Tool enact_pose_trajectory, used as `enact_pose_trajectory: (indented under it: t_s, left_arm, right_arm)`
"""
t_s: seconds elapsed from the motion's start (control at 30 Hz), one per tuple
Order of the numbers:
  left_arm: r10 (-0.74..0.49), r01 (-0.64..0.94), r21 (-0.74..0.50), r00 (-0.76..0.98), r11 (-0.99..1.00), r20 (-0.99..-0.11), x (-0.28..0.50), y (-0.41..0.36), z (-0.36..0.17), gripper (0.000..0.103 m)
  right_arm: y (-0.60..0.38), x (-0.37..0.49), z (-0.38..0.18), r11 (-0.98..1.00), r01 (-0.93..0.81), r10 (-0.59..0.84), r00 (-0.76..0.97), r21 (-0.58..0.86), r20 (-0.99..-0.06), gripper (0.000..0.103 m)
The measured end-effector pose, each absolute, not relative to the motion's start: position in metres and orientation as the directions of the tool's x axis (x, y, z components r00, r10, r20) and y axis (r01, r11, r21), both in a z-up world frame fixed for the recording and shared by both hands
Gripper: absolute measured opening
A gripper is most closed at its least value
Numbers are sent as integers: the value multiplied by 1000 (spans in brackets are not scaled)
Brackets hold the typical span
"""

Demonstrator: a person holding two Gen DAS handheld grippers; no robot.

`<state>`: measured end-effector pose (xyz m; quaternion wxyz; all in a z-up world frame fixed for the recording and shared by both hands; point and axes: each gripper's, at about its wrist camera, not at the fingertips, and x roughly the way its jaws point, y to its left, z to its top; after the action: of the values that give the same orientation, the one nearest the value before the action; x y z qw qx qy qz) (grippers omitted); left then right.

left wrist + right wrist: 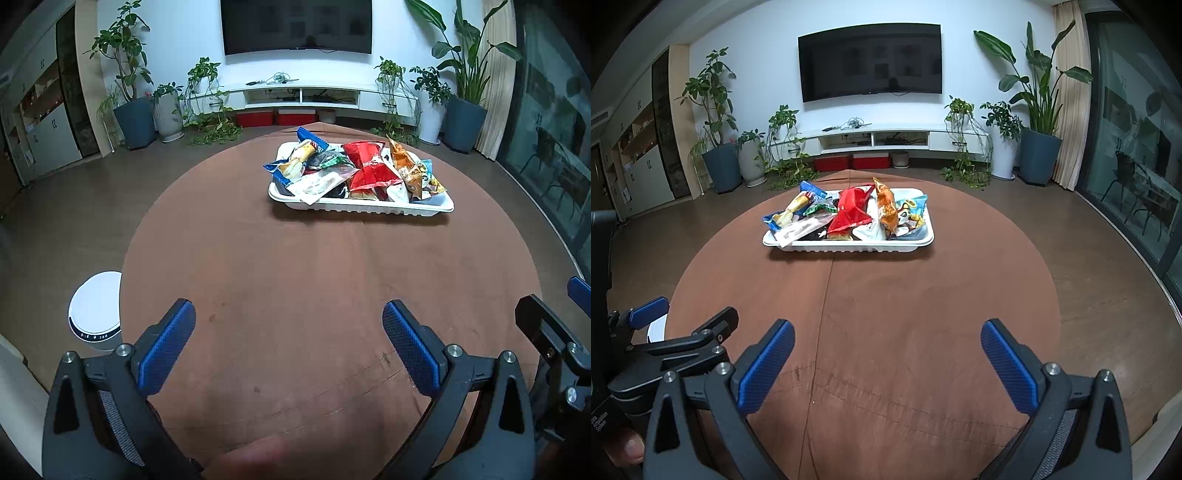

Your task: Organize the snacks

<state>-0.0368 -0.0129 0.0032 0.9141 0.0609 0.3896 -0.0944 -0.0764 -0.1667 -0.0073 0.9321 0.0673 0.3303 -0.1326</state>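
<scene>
tray [369, 208] floor hidden under snack packets [369, 170]; labels unreadable.

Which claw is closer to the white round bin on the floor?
Left. The left claw hangs over the brown table's near edge, with the white round bin just off its left side. The right claw is farther right, beyond the left one.

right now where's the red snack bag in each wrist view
Left wrist: the red snack bag sits upper right of centre, in the middle of the white tray.
Right wrist: the red snack bag sits just above centre, slightly left, in the middle of the white tray.
Shared landmark: the wall TV above the tray in both views.
</scene>
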Motion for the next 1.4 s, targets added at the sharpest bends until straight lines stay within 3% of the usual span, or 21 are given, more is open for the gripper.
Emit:
enact_pose_trajectory:
  t_s: [1.4]
  left_arm:
    - [-109,214,51,673,976,-731,-34,-14,-5,103]
  right_arm:
    - [-166,-77,-11,956,291,-200,737,37,-646,103]
